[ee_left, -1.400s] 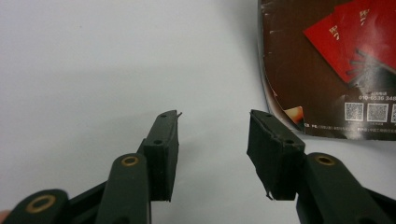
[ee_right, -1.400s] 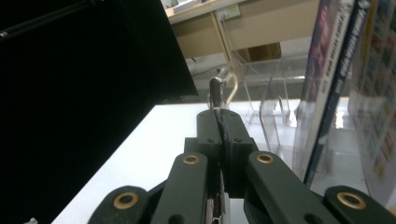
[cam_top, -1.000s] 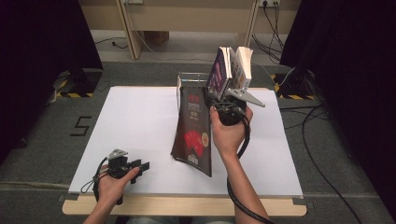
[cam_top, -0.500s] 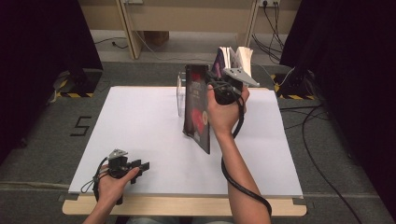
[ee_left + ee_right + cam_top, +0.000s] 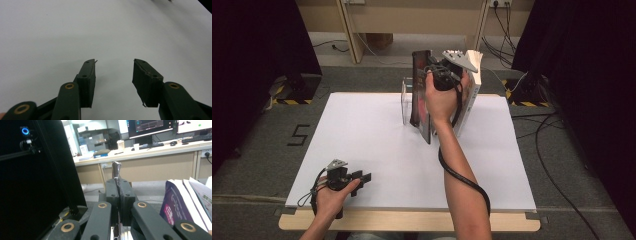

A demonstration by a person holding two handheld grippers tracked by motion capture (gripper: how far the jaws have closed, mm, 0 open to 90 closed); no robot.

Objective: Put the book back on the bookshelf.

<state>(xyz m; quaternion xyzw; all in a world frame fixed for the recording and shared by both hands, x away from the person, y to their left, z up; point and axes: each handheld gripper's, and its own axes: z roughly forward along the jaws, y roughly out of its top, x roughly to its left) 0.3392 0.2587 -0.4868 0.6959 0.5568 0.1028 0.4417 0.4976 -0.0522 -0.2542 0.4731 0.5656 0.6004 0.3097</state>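
Note:
My right gripper [image 5: 432, 71] is shut on the top edge of a thin dark book with a red cover [image 5: 421, 107]. It holds the book upright above the back of the white table [image 5: 362, 130], between a clear stand [image 5: 406, 100] and several leaning books [image 5: 470, 95]. In the right gripper view the jaws pinch the book's thin edge [image 5: 116, 173], and a purple book [image 5: 175, 206] stands to the right. My left gripper [image 5: 365, 177] rests at the table's front left; its jaws stand open with nothing between them [image 5: 113, 68].
Dark curtains flank the table on both sides. Cables [image 5: 557, 130] run over the floor at the right. A desk with monitors [image 5: 150, 126] stands far behind. The white tabletop [image 5: 75, 30] lies bare under the left gripper.
My right hand has carried the dark book up and toward the back of the table, next to the leaning books, and the book now hangs more upright. The left hand has not moved.

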